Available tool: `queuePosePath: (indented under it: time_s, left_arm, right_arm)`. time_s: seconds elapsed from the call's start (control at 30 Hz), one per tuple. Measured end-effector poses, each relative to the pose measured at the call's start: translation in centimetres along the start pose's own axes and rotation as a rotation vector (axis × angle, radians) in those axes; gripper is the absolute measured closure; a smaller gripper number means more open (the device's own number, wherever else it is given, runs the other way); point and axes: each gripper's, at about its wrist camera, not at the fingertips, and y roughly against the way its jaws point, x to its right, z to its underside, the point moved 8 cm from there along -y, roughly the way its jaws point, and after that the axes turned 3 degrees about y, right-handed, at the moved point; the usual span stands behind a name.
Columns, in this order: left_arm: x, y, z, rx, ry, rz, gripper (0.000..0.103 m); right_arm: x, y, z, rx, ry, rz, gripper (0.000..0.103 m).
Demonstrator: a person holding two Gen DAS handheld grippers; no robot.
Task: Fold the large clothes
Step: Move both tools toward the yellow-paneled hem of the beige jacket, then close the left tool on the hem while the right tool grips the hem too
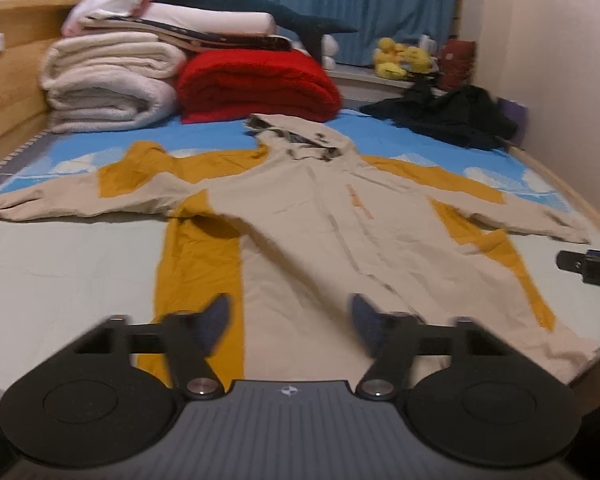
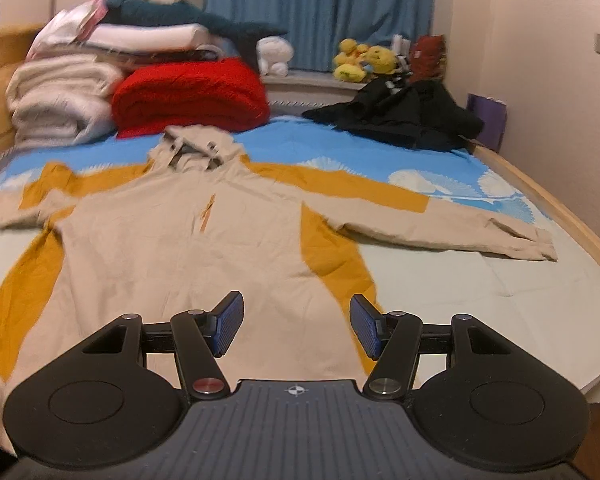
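A large beige and mustard hooded jacket (image 1: 320, 232) lies flat and face up on the bed, sleeves spread to both sides, hood toward the far end. It also shows in the right wrist view (image 2: 172, 248). My left gripper (image 1: 290, 320) is open and empty, hovering above the jacket's hem near its left side panel. My right gripper (image 2: 296, 322) is open and empty above the hem near the right side panel. Part of the right gripper (image 1: 588, 266) shows at the right edge of the left wrist view.
Folded white blankets (image 1: 108, 84) and a red blanket (image 1: 256, 86) are stacked at the bed's far end. A black garment (image 1: 452, 116) lies at the far right. Yellow plush toys (image 1: 402, 58) sit on the sill. A wooden bed rail (image 2: 560, 208) runs along the right.
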Motion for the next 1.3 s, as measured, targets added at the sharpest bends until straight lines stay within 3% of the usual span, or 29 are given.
queuePosePath:
  time_s: [0.07,0.17,0.3,0.4,0.5,0.63,0.7,0.73,0.8,0.83,0.87,0.9,1.0,1.1,1.17,1.23,1.3]
  left_arm:
    - [-1.3,-0.4,-1.9,0.024,-0.052,0.010,0.067]
    - [-4.0,-2.2,-4.2,0.021,-0.115,0.024,0.067]
    - [-8.4,-6.4,-4.3,-0.078,-0.139,0.008,0.066]
    - [-11.9,-9.6,-2.3,-0.213,-0.049,-0.060,0.066]
    - [-13.4,-11.9,-0.5,-0.344,0.084,-0.033,0.064]
    - [-14.8,-13.9,1.8,-0.479,0.120,-0.067,0.060]
    - [-15.5,-14.7,2.7,-0.536,0.153,-0.083,0.060]
    - [-15.9,-15.1,3.0,-0.557,0.171,-0.081,0.060]
    - [-15.9,-15.5,3.7,-0.591,0.187,-0.062,0.060]
    - [-15.7,-15.5,4.0,-0.597,0.174,-0.053,0.062]
    - [-15.6,-15.3,3.9,-0.592,0.150,-0.043,0.082]
    - [-15.4,-15.3,3.7,-0.581,0.125,-0.036,0.102]
    - [-16.8,-13.7,1.7,-0.493,0.118,-0.076,0.102]
    - [-19.1,-12.4,1.2,-0.466,0.063,-0.202,0.102]
    - [-19.1,-12.4,2.1,-0.534,0.077,-0.156,0.101]
    - [-18.6,-12.1,2.5,-0.562,0.067,-0.140,0.090]
    - [-18.5,-11.8,1.9,-0.529,0.054,-0.159,0.059]
  right_arm:
    - [1.4,-0.2,-0.9,0.003,-0.031,-0.013,0.048]
    - [4.0,-1.4,-2.7,0.026,-0.057,0.001,0.051]
    - [7.4,-4.3,-3.8,0.011,-0.069,0.037,0.051]
    - [9.1,-7.6,-2.5,-0.084,-0.116,0.047,0.051]
    - [9.8,-10.7,0.5,-0.250,-0.146,0.040,0.051]
    - [9.3,-13.7,4.9,-0.476,-0.170,0.015,0.051]
    - [9.1,-14.4,6.1,-0.541,-0.150,0.010,0.052]
    - [9.1,-14.7,6.5,-0.556,-0.146,0.008,0.055]
    - [9.0,-14.9,7.5,-0.597,-0.158,-0.011,0.074]
    - [8.9,-14.9,7.7,-0.598,-0.167,-0.031,0.089]
    - [8.7,-14.7,7.8,-0.607,-0.172,-0.047,0.100]
    - [8.3,-14.6,7.6,-0.604,-0.171,-0.057,0.103]
    - [7.5,-13.1,6.1,-0.545,-0.180,-0.124,0.103]
    - [7.5,-11.8,5.6,-0.527,-0.197,-0.142,0.103]
    - [7.8,-11.6,6.5,-0.559,-0.175,-0.114,0.103]
    - [8.3,-11.5,7.3,-0.586,-0.149,-0.075,0.103]
    - [8.6,-11.0,7.4,-0.564,-0.167,-0.072,0.100]
